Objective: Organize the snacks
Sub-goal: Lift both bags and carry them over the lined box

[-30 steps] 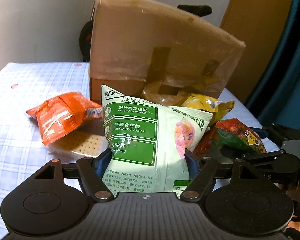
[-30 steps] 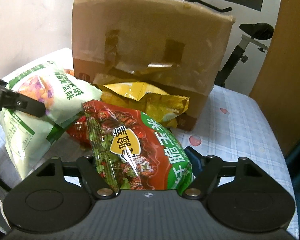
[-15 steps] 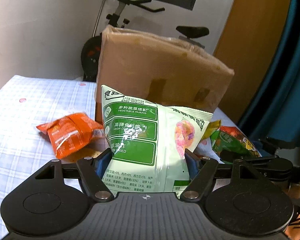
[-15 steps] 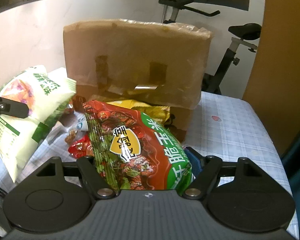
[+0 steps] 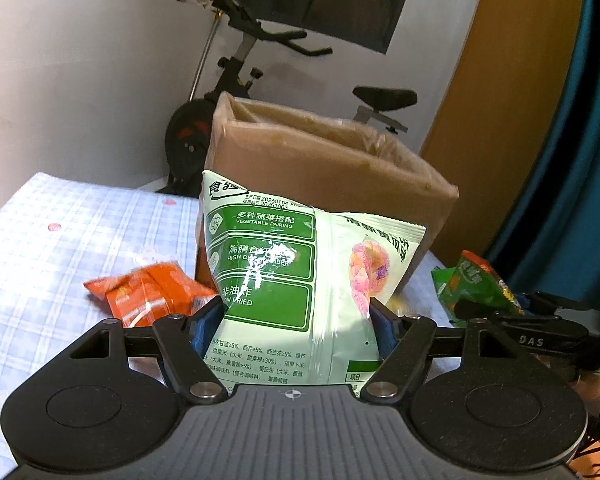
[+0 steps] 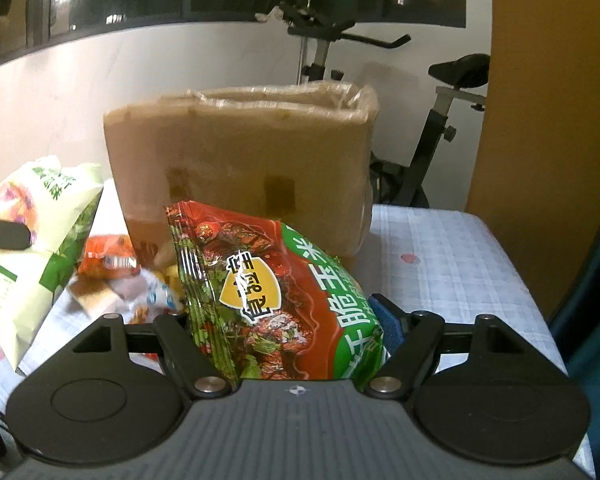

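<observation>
Since the earlier frames both bags have been lifted, so that the open top of the cardboard box [image 5: 332,168], formerly seen only from its side, is now looked into from the left wrist view. Nearest to that camera, the left tongs [image 5: 297,320] are clamped on the lower half of a pale green vegetable-crisp bag [image 5: 300,272], which is held upright with its sealed top edge uppermost, its printed panels facing the camera and a glare streak across the glossy film; the grip across the width is judged to keep the puffed pack from swinging. In the right wrist view the right tongs [image 6: 295,320] are closed on a red and green corn-snack bag [image 6: 267,292], tilted with its crimped edge to the upper left and a yellow badge at its middle. Both are carried above the surface, covered in a pale blue checked cloth [image 6: 452,264], which cannot be told for a desk or a bed. Beyond the tongs, an orange packet [image 5: 147,294] lies on the cloth just beside the box's foot, and further small wrappers [image 6: 139,288] are heaped there, blurred. Further off, the box stands upright, wrapped in clear film with tape patches on its front, apparently the place meant for the snacks. Behind it an exercise bike [image 5: 259,76] stands against the white wall.
</observation>
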{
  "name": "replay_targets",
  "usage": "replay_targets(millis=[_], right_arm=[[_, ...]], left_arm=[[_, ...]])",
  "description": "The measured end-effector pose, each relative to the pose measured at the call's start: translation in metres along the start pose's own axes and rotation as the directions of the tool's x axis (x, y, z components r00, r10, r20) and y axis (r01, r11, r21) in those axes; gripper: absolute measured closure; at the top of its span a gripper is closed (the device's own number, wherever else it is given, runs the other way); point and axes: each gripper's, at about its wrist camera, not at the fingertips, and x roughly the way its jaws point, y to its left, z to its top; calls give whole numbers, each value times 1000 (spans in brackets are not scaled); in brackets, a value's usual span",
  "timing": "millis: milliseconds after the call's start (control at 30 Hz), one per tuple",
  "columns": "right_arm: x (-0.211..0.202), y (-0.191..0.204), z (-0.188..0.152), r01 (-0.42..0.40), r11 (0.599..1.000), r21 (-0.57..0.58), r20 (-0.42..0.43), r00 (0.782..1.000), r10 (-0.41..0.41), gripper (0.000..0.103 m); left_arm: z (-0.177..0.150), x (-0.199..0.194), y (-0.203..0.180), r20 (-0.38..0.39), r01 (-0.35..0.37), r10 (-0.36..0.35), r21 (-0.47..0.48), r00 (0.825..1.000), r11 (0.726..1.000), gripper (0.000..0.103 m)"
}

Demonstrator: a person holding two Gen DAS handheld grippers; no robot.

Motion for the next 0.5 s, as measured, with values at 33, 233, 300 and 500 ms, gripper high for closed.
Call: replay_targets(millis=[33,233,300,500], right_arm=[[-3,-1,3,-2,1000,6,11,1000,2,26],[-20,-4,30,-18,999,37,90,996,15,26],[-24,-7,40,-26,998,48,117,993,21,26],[-33,-15,77,-66,995,74,195,979,51,26]], left_arm=[[2,-1,0,9,-1,1,1,1000,1000,28],[22,-11,-1,79,-15,13,15,997,1000,28],[28,-14,-3,99,-18,16,19,995,1000,28],[56,-14,-8,163,-27,21,37,986,999,28]])
